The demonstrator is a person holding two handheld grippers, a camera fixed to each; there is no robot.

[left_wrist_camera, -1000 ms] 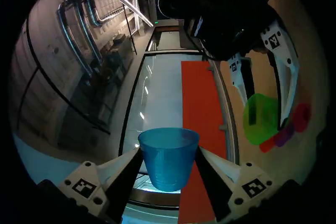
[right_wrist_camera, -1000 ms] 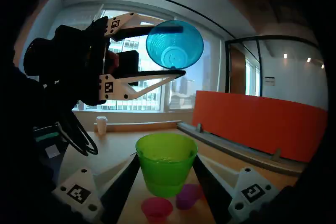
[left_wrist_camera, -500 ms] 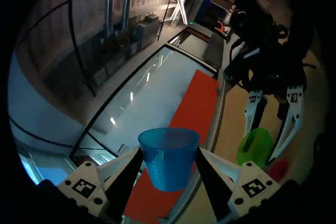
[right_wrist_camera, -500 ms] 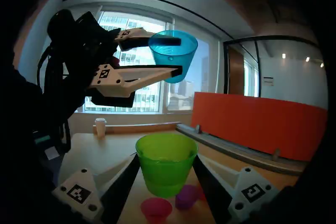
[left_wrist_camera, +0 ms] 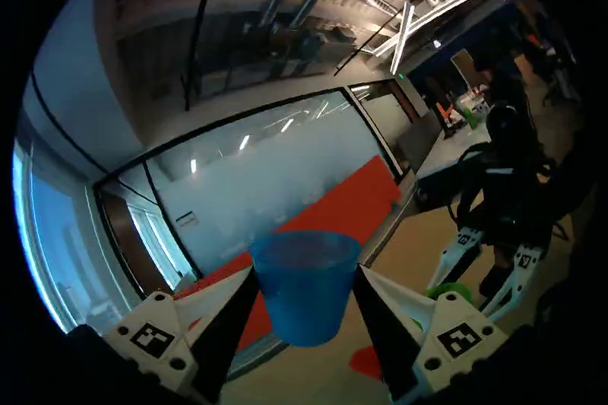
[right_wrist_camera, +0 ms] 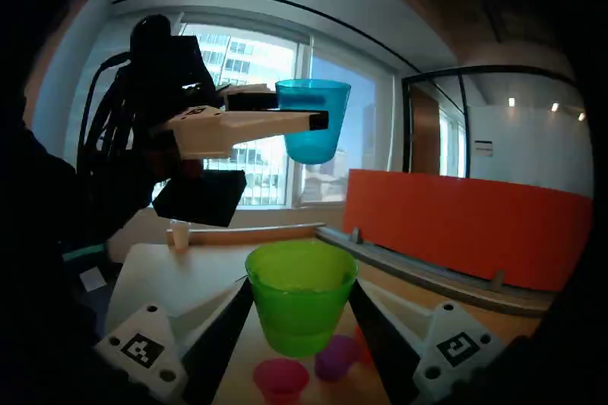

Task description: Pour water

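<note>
A translucent blue cup (left_wrist_camera: pixel 305 287) sits between the fingers of my left gripper (left_wrist_camera: pixel 304 295), which is shut on it. In the right gripper view that blue cup (right_wrist_camera: pixel 312 120) stands upright, high above the table, held by the left gripper (right_wrist_camera: pixel 298 121). My right gripper (right_wrist_camera: pixel 302 306) is shut on a green cup (right_wrist_camera: pixel 301 296), upright and low over the table. The left gripper view shows the green cup (left_wrist_camera: pixel 449 292) far off at the lower right, between the right gripper's white fingers (left_wrist_camera: pixel 523 274).
Small pink (right_wrist_camera: pixel 280 378), purple (right_wrist_camera: pixel 334 355) and red cups stand on the wooden table (right_wrist_camera: pixel 190 276) below the green cup. An orange partition (right_wrist_camera: pixel 471 219) runs along the table's right side. A white paper cup (right_wrist_camera: pixel 179 235) stands near the window ledge.
The left gripper has swung the blue cup from tilted, mouth toward the green cup, back to upright. The right gripper and green cup have stayed still.
</note>
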